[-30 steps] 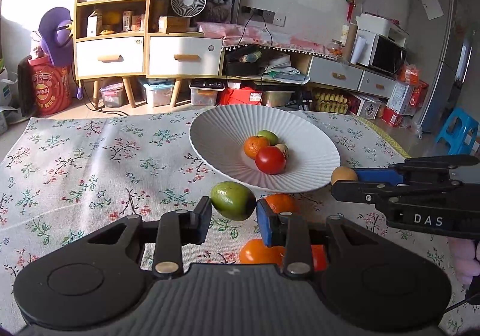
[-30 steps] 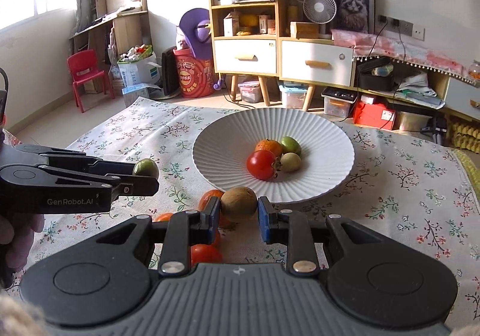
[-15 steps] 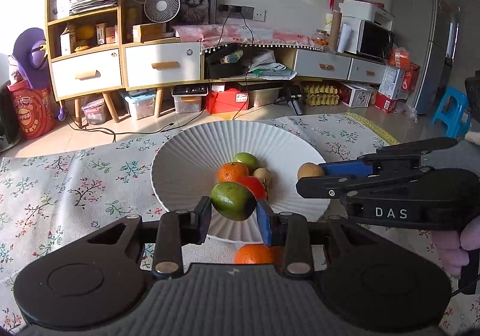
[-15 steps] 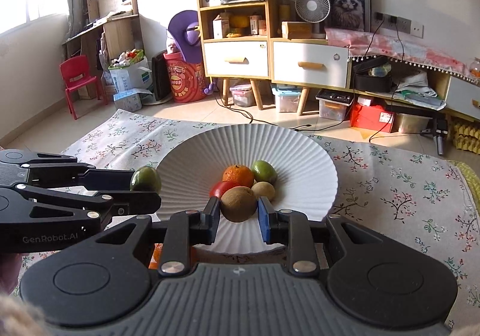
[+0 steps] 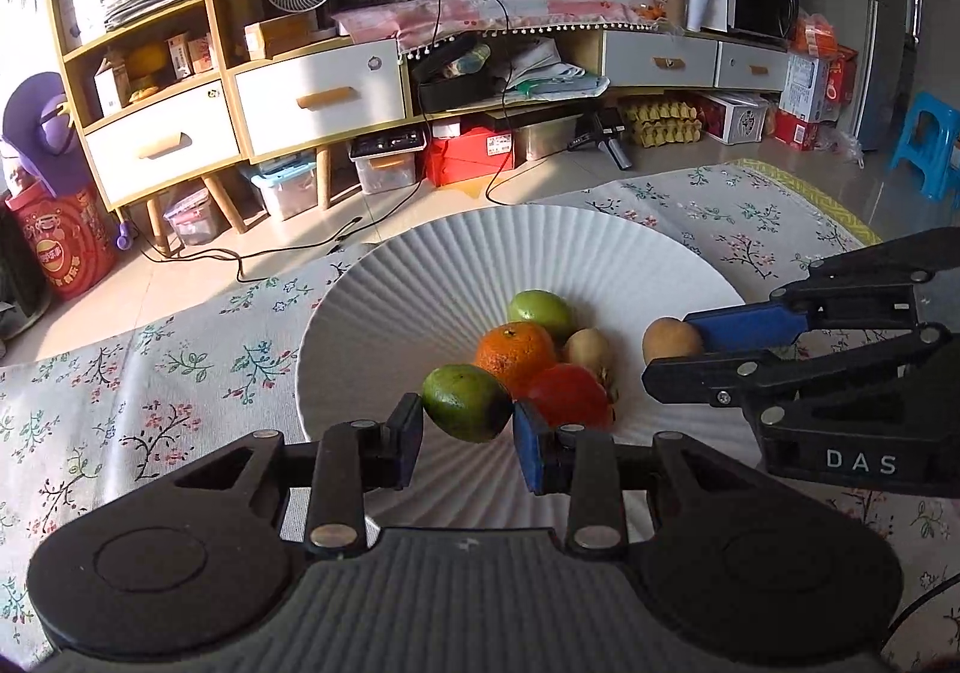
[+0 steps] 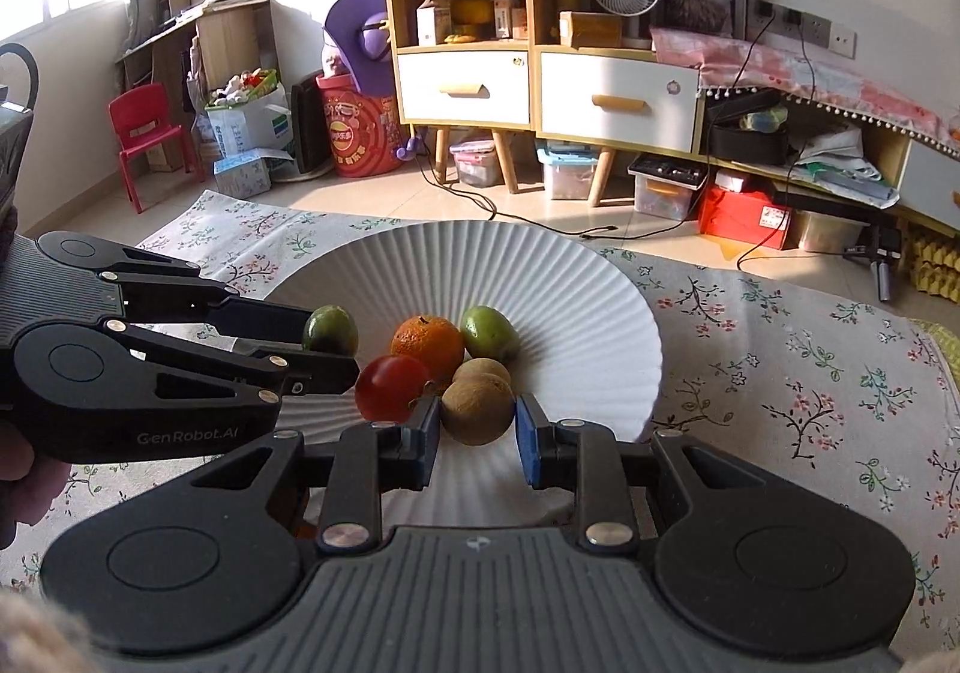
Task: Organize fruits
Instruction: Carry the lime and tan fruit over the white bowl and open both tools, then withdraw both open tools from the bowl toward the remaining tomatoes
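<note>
A white ribbed plate (image 5: 456,265) (image 6: 576,289) holds an orange (image 5: 515,350) (image 6: 427,343), a green fruit (image 5: 540,311) (image 6: 489,332), a red tomato (image 5: 570,395) (image 6: 390,386) and a small brown fruit (image 5: 591,347) (image 6: 480,370). My left gripper (image 5: 467,424) (image 6: 336,349) is shut on a green lime (image 5: 465,401) (image 6: 329,329) over the plate's near part. My right gripper (image 6: 477,433) (image 5: 672,355) is shut on a brown kiwi (image 6: 477,416) (image 5: 669,340) over the plate, to the right of the pile.
The plate stands on a floral tablecloth (image 5: 150,373) (image 6: 810,361). Beyond the table's far edge are the floor, a wooden cabinet with drawers (image 5: 240,120) (image 6: 540,78) and storage boxes.
Both grippers have moved forward with their fruits, from the cloth in front of the plate to above it. The loose oranges on the cloth have dropped out of sight.
</note>
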`<state>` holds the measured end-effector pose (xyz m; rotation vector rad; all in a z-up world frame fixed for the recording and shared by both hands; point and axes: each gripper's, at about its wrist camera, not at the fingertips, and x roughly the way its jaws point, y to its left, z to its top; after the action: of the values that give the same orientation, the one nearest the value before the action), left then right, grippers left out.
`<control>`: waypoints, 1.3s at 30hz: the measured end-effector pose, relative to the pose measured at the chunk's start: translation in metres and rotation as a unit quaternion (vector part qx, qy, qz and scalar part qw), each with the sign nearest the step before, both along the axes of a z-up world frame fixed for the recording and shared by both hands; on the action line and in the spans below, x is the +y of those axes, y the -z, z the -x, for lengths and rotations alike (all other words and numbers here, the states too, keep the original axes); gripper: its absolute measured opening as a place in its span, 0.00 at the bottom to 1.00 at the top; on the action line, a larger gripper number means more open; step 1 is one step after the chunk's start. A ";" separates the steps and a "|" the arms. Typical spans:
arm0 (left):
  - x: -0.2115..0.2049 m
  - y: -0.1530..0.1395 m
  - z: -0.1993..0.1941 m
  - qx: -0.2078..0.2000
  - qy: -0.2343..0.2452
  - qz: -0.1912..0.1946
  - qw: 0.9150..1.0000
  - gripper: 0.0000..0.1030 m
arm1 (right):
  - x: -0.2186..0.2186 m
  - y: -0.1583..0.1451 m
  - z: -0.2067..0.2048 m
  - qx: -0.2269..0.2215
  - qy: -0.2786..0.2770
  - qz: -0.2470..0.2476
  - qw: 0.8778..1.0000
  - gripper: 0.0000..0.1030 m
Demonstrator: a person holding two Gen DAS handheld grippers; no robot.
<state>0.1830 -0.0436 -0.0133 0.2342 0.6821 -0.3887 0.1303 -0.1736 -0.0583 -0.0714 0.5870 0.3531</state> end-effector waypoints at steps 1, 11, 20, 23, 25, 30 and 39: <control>0.000 0.001 -0.001 0.001 -0.001 -0.001 1.000 0.31 | 0.000 0.000 0.000 0.000 0.000 0.002 1.000 0.24; -0.001 0.002 -0.004 0.002 -0.002 -0.010 1.000 0.32 | 0.001 0.003 -0.002 0.005 0.001 0.017 1.000 0.24; -0.001 -0.003 -0.001 -0.004 -0.020 -0.001 1.000 0.37 | 0.001 -0.002 0.000 0.006 0.000 0.018 1.000 0.27; 0.003 -0.007 0.006 -0.011 -0.026 0.003 1.000 0.47 | 0.000 -0.006 0.005 0.002 0.002 0.016 1.000 0.35; 0.007 -0.010 0.011 -0.014 -0.030 0.008 0.999 0.52 | 0.000 -0.009 0.008 0.003 0.004 0.013 1.000 0.38; 0.018 -0.020 0.024 -0.019 -0.037 0.022 0.999 0.63 | -0.001 -0.015 0.017 0.006 0.010 0.005 1.000 0.50; 0.033 -0.030 0.043 -0.013 -0.046 0.041 0.998 0.77 | 0.000 -0.023 0.032 0.007 0.025 -0.017 1.000 0.64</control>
<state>0.1402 -0.0106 0.0171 0.1306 0.6467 -0.3243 0.0985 -0.1738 -0.0352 -0.0215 0.5961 0.3150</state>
